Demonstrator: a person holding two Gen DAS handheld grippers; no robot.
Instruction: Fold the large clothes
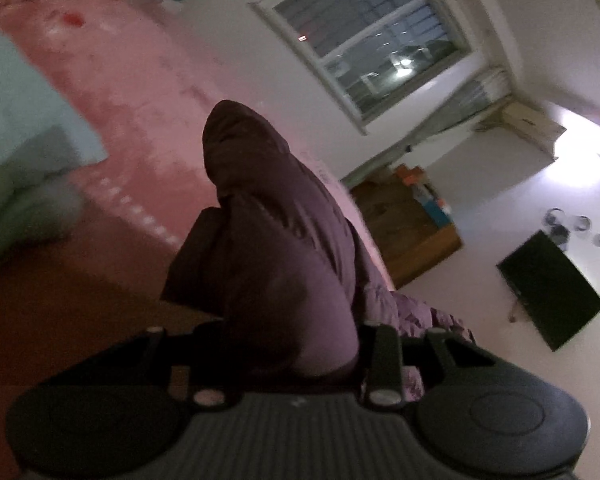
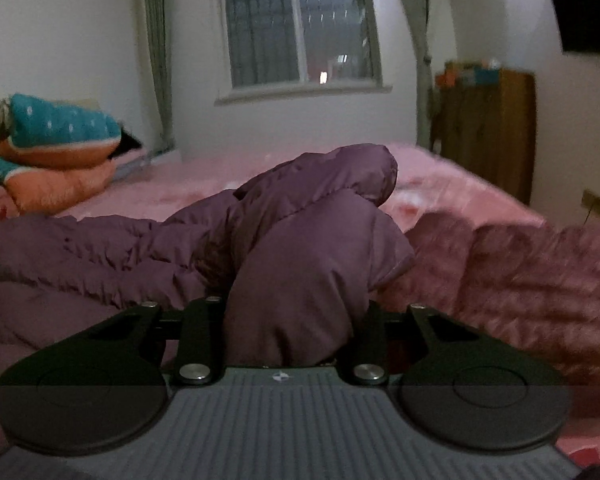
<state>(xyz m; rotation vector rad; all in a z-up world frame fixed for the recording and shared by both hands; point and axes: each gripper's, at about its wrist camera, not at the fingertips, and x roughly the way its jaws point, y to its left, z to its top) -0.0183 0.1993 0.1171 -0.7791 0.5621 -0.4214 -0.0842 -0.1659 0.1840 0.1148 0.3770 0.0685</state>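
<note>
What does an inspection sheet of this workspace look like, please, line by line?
Surface: bed with pink cover.
Job's things: purple padded jacket, bunched, partly lifted off the bed; fur trim beside it.
Clutter: teal and orange bedding piled at the far left of the bed.
Grippers: left tongs and right tongs each have jacket fabric bulging between the fingers; fingertips hidden.
Cables: nothing seen.
Surroundings: barred window, curtains, wooden cabinet with boxes on top, dark screen on the wall.
</note>
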